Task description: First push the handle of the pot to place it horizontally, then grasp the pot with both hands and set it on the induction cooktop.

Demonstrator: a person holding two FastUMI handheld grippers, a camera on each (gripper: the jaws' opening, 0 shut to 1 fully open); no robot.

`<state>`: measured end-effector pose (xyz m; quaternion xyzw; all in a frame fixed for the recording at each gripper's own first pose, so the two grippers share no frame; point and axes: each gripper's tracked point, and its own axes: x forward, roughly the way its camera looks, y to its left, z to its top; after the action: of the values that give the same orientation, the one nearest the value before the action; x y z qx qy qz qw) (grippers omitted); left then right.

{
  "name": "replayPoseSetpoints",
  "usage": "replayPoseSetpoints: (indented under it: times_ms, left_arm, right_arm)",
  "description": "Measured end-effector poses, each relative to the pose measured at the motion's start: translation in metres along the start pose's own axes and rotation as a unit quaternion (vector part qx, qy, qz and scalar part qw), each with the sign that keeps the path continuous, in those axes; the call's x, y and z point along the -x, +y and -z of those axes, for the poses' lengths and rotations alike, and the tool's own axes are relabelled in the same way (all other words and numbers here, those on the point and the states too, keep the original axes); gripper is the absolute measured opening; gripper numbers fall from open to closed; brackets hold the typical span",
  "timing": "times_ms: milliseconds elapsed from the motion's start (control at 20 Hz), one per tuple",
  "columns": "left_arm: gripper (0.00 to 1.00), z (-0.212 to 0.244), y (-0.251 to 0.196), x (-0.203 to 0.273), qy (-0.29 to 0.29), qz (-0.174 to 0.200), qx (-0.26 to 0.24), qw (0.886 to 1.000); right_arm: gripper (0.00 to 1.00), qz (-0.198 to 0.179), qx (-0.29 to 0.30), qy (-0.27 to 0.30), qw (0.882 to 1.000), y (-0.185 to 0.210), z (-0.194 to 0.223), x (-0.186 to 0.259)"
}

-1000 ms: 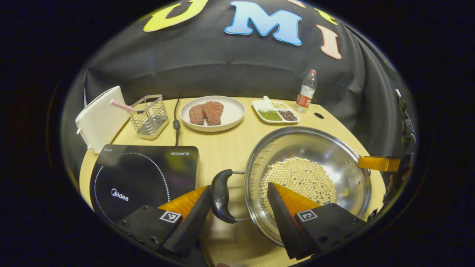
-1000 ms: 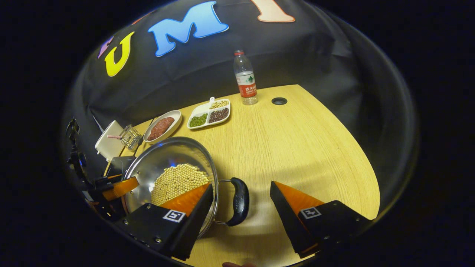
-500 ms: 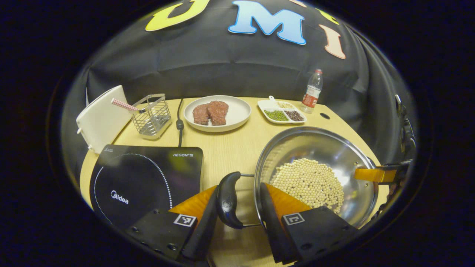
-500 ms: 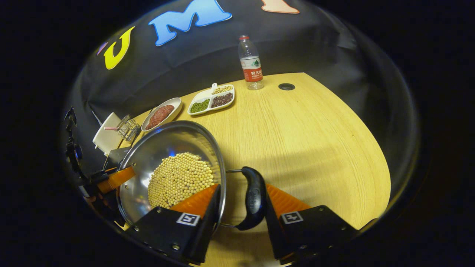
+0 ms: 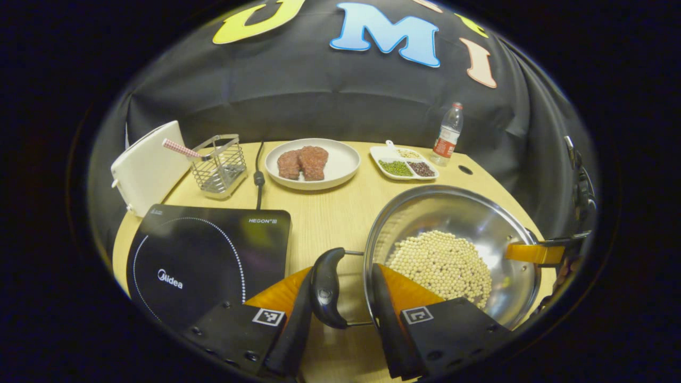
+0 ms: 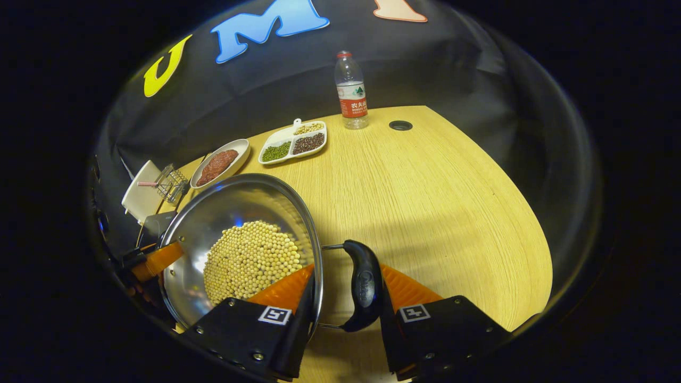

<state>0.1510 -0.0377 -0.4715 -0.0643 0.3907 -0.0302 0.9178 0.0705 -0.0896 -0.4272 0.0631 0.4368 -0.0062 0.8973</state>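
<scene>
Grippers both clamped on the pot's side handles. Left gripper [image 5: 340, 311]: its fingers [image 5: 291, 324] pinch the black left handle [image 5: 325, 287] together with the adjoining rim. Right gripper [image 6: 345, 314]: one finger inside the rim, the other pressed against the outer face of the black right handle [image 6: 364, 284]. Steel pot [image 5: 468, 213] sits between the two grippers at the near edge of the wooden table [image 6: 425, 186], with a heap of pale soybeans [image 5: 441, 263] in its bottom. Black induction cooktop [image 5: 202, 255] lies just beside the pot's left handle, apart from it. Farther back: wire basket [image 5: 218, 165], white board [image 5: 143, 165], plate of meat [image 5: 308, 162], divided dish of beans [image 5: 404, 162], water bottle [image 6: 350, 90].
</scene>
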Motion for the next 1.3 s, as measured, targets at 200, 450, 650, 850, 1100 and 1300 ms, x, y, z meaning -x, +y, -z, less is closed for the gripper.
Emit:
replayPoseSetpoints:
  times_ms: [200,450,650,850,1100,1300]
  left_arm:
    - [0.65,-0.006,0.001,0.017,-0.011,-0.004,0.003,1.0]
    - [0.63,-0.021,0.007,0.046,-0.029,-0.007,0.008,1.0]
    - [0.66,-0.036,0.018,0.079,-0.045,-0.014,0.007,0.999]
    - [0.66,-0.046,0.034,0.114,-0.056,-0.021,0.003,0.998]
    - [0.62,-0.046,0.072,0.152,-0.064,-0.033,0.011,0.997]
    - [0.62,-0.047,0.109,0.179,-0.071,-0.046,0.022,0.996]
  right_arm:
    - [0.59,0.005,0.002,-0.009,1.0,0.0,-0.006,0.007]
    - [0.59,0.003,0.009,-0.026,1.0,0.01,-0.013,0.038]
    - [0.59,-0.002,0.013,-0.036,0.999,0.03,-0.018,0.068]
    - [0.59,-0.007,0.018,-0.043,0.999,0.054,-0.02,0.094]
    - [0.59,-0.015,0.031,-0.047,0.998,0.094,-0.018,0.112]
    - [0.59,-0.03,0.044,-0.05,0.997,0.131,-0.018,0.118]
